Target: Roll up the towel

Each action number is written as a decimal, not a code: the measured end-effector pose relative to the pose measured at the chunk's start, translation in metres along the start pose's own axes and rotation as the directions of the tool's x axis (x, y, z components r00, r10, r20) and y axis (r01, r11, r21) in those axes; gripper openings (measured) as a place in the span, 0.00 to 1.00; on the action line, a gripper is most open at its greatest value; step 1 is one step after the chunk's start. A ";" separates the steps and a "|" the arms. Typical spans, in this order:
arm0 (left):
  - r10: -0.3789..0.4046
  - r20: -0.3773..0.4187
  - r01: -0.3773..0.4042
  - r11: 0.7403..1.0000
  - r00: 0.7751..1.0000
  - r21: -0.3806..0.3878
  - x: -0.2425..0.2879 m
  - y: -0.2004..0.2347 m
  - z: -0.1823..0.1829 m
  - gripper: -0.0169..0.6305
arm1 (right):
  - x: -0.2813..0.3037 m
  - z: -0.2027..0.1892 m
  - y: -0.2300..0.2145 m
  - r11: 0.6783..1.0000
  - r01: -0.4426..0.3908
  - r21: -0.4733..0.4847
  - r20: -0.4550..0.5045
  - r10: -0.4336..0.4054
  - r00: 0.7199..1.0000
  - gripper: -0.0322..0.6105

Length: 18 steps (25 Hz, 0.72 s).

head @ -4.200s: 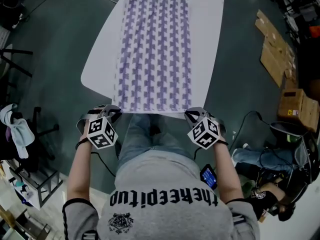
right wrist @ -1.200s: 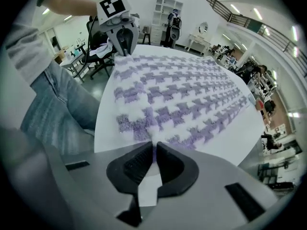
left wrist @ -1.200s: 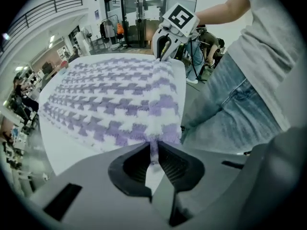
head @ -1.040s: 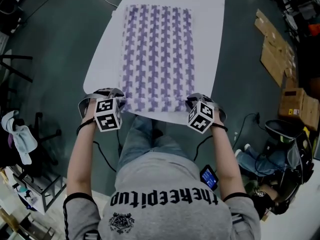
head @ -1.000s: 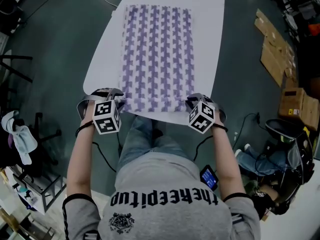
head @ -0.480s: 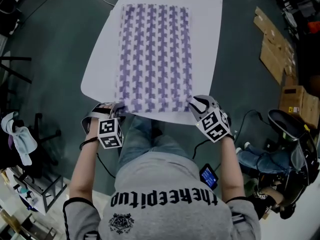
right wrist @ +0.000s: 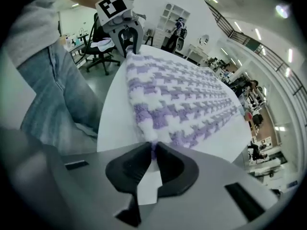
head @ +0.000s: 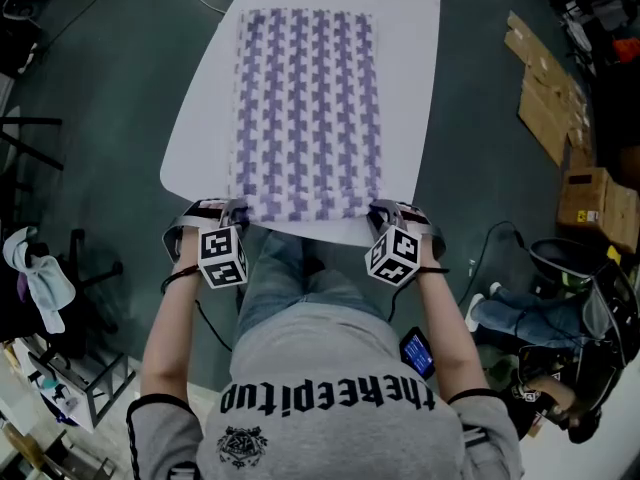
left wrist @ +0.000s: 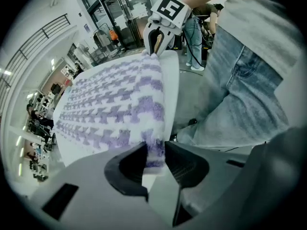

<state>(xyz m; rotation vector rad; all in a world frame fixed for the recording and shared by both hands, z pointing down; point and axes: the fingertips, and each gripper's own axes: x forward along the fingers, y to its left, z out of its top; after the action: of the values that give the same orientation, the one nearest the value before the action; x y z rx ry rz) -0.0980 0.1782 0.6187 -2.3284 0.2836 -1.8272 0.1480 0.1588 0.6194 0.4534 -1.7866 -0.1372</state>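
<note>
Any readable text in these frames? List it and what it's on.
"thekeepitup" (fourth letter unsure): on the person's grey sweatshirt.
Emblem below it: too small to read.
Phone screen: blurred, unreadable.
Cubes on the left gripper and right gripper: square markers only, no letters.
Towel: woven pattern, no text.

A white rounded table (head: 198, 146) carries a purple-and-white patterned towel (head: 305, 108), spread flat lengthwise, its near end by the table's near edge.

Fluffy terry-cloth towel (head: 305, 108) lies on smooth matt table (head: 406, 88).
</note>
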 end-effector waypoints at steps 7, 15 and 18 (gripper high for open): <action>-0.112 0.033 0.112 0.994 0.993 0.000 -0.023 -0.010 0.002 0.09 | -0.025 0.003 0.012 0.991 -0.134 0.010 0.018 0.134 0.991 0.09; -0.261 0.093 0.267 0.963 0.961 -0.050 -0.022 -0.041 0.000 0.10 | -0.030 0.000 0.031 0.948 -0.291 0.129 0.058 0.285 0.957 0.09; -0.284 0.120 0.294 0.953 0.951 -0.076 -0.023 -0.020 -0.001 0.10 | -0.029 0.007 0.005 0.935 -0.304 0.181 0.085 0.294 0.952 0.09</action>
<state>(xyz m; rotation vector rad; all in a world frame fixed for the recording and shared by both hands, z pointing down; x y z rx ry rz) -0.1033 0.2033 0.6022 -2.6426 0.0105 -1.8353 0.1455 0.1735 0.5924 0.3105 -1.9107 0.2411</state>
